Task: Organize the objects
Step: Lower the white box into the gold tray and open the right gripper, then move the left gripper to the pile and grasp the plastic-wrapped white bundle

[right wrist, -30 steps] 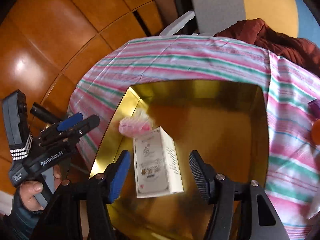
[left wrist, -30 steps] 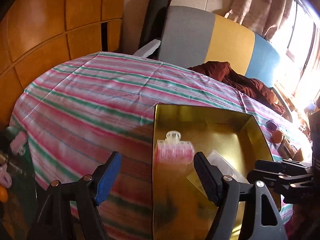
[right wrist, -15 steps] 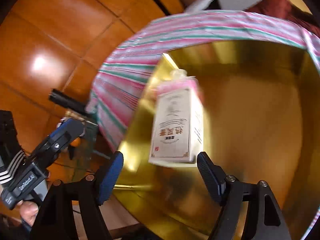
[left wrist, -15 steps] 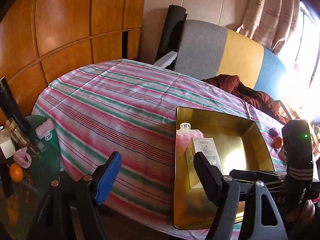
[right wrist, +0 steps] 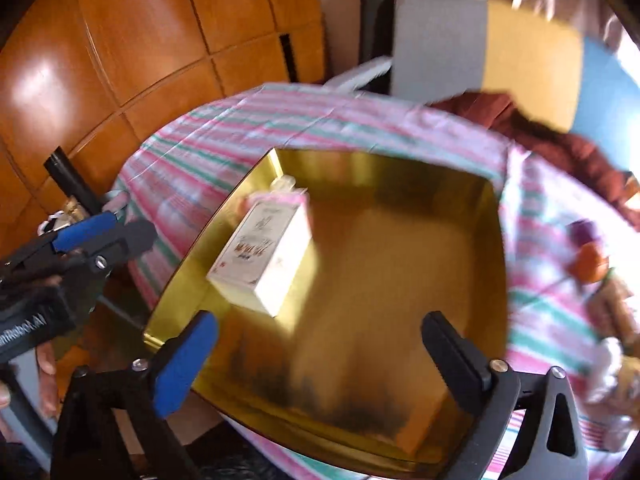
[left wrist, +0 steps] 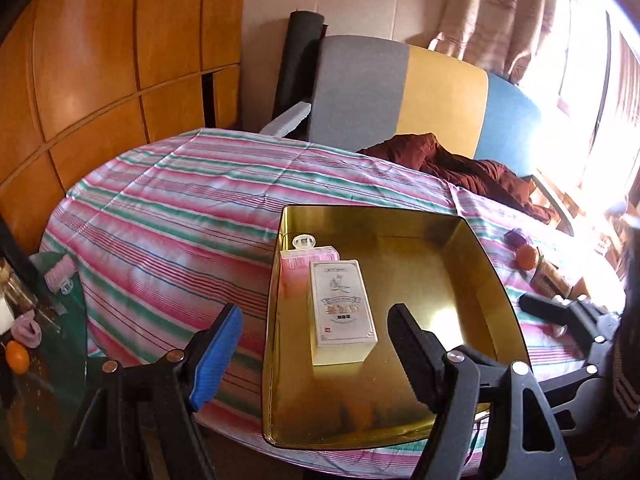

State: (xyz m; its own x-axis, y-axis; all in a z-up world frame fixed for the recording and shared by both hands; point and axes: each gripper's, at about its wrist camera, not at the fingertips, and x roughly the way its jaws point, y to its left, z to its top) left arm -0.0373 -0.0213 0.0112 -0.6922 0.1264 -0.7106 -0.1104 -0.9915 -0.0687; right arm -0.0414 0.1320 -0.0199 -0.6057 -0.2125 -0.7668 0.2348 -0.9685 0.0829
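A gold tray (left wrist: 472, 264) (right wrist: 460, 208) lies on the striped tablecloth (left wrist: 172, 216). In its left part a white box (left wrist: 340, 304) (right wrist: 264, 260) lies flat, and a pink hair roller (left wrist: 306, 254) (right wrist: 280, 196) lies just behind it. My left gripper (left wrist: 312, 348) is open and empty, held above the tray's near-left edge. My right gripper (right wrist: 316, 352) is open and empty above the tray's near edge. Each gripper shows in the other's view, the right (left wrist: 568, 316) and the left (right wrist: 92, 236).
An orange (left wrist: 526, 256), a purple object (left wrist: 514, 236) and a brown packet (left wrist: 554, 280) lie on the cloth right of the tray. A low glass side table (left wrist: 44, 360) at the left holds a pink roller (left wrist: 60, 274), an orange and bottles. Chairs and a brown garment (left wrist: 460, 164) stand behind.
The white box left my right gripper and now lies in the tray by the pink roller. Both grippers pulled back and up from the tray; the right view swung right.
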